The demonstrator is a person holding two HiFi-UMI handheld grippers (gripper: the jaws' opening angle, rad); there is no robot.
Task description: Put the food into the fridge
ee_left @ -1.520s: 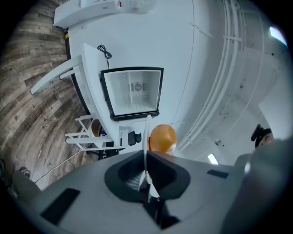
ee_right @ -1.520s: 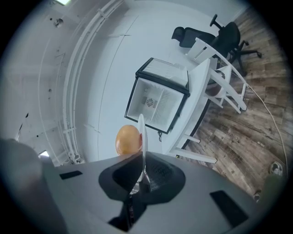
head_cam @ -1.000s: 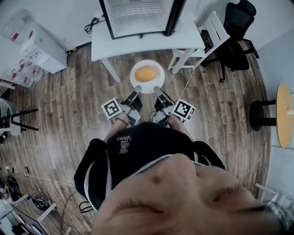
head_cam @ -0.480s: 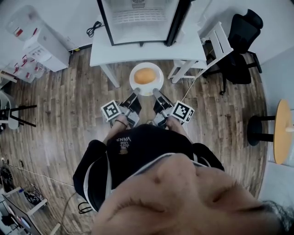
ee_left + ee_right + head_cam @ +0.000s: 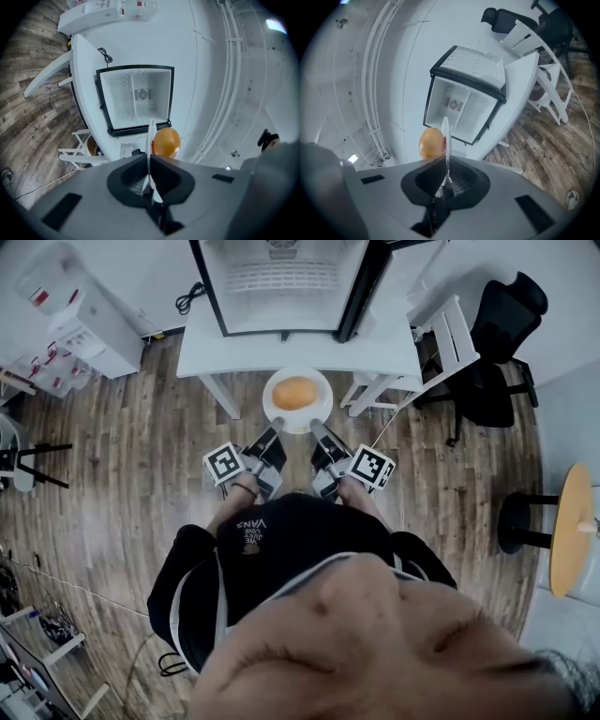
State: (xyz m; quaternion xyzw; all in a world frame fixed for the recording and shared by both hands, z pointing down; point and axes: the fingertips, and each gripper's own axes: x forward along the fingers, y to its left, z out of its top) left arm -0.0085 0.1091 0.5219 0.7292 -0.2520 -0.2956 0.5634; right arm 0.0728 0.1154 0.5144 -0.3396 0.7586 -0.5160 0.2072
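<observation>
A white plate (image 5: 274, 382) carries a round orange-brown piece of food (image 5: 294, 392) and hangs in the air in front of me. My left gripper (image 5: 277, 424) is shut on the plate's near-left rim. On the near-right rim my right gripper (image 5: 317, 425) is shut too. In the left gripper view the plate (image 5: 151, 133) shows edge-on between the jaws of the left gripper (image 5: 150, 174), with the food (image 5: 166, 142) beside it. The right gripper view shows the same plate edge (image 5: 445, 138) and food (image 5: 431, 143) at the right gripper (image 5: 446, 176). Ahead stands an open small fridge (image 5: 281, 277) with white shelves inside.
The fridge rests on a white table (image 5: 300, 341), its door (image 5: 367, 282) swung out to the right. A white chair (image 5: 452, 326) and a black office chair (image 5: 497, 367) stand right of the table. A white cabinet (image 5: 80, 320) is at the far left, a round wooden stool (image 5: 570, 531) far right.
Both grippers have moved forward together with the plate. The table and the open fridge now lie closer in the head view.
</observation>
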